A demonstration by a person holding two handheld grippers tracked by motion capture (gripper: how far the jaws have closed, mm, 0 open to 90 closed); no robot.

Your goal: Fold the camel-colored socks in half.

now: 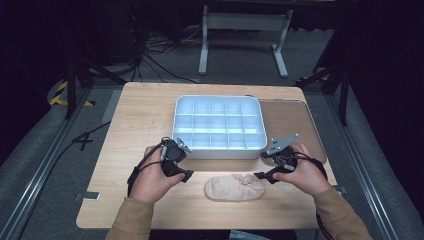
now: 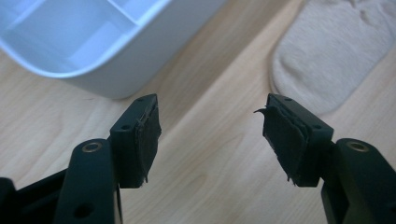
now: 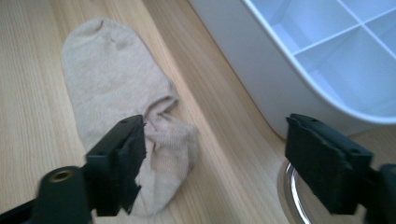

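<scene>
The beige sock [image 1: 234,187] lies flat on the counter [image 1: 135,120] before the white divided tray [image 1: 218,150], between the left hand-held gripper [image 2: 212,135] and right hand-held gripper [image 3: 212,163], both wide open, gripping nothing.

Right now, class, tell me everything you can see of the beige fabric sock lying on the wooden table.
The beige fabric sock is a short, low-cut one of soft, finely ribbed knit. It lies flat on the light wooden table, near its front edge, just in front of the white plastic divided tray and apart from it. One end is smooth and rounded; the other, its opening, is rumpled and folded. The open right gripper has one jaw at that rumpled end; whether it touches cannot be told. Nothing grips the sock.
</scene>
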